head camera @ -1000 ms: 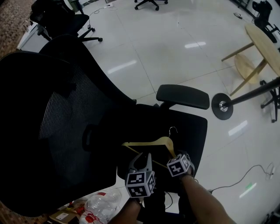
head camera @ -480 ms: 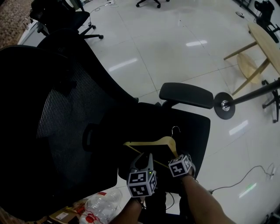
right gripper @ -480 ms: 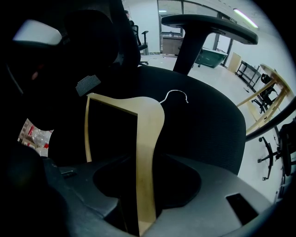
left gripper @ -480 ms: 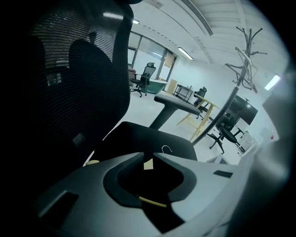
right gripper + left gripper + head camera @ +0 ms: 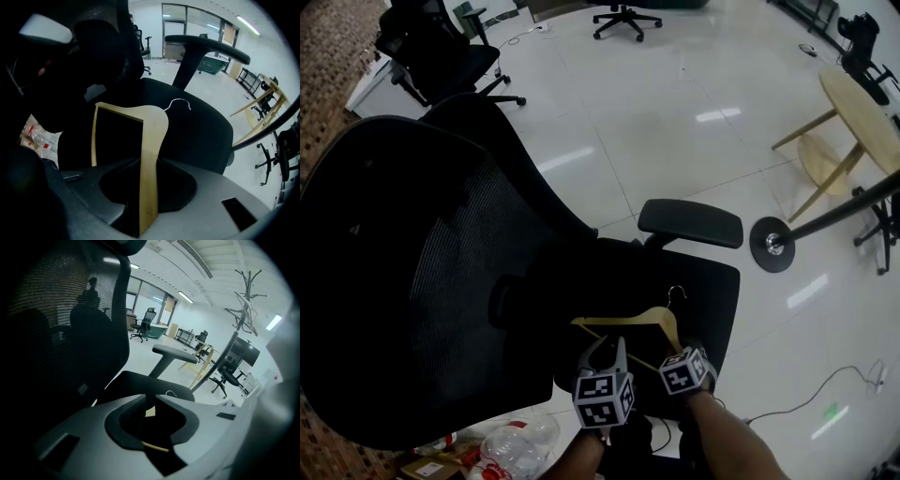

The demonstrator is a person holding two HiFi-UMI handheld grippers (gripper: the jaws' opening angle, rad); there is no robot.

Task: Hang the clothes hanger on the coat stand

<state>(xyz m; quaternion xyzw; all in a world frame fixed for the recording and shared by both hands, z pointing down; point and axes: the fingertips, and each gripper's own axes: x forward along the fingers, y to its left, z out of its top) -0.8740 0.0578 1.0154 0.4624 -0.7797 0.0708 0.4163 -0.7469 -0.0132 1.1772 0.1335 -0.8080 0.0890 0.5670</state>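
Note:
A pale wooden clothes hanger (image 5: 637,321) with a wire hook (image 5: 676,292) lies on the seat of a black office chair (image 5: 703,272). My right gripper (image 5: 673,345) is at the seat's front edge. In the right gripper view one arm of the hanger (image 5: 152,140) runs between the jaws of that gripper (image 5: 149,161), which are closing onto it from both sides. To its left, my left gripper (image 5: 602,349) has its tips together and holds nothing; the hanger's thin bar (image 5: 154,446) passes under it. The coat stand's pole (image 5: 844,211) and round base (image 5: 771,244) are at right, and its prongs (image 5: 246,296) show in the left gripper view.
The chair's tall mesh back (image 5: 422,281) fills the left, and its armrest (image 5: 691,223) juts over the seat. A round wooden table (image 5: 862,103) stands beyond the coat stand. Crumpled plastic (image 5: 511,441) and a cable (image 5: 825,384) lie on the floor. Other office chairs (image 5: 441,52) stand farther off.
The head view has shifted a little, so grippers and hanger sit slightly lower in the picture. Both grippers stay at the seat's front edge by the hanger.

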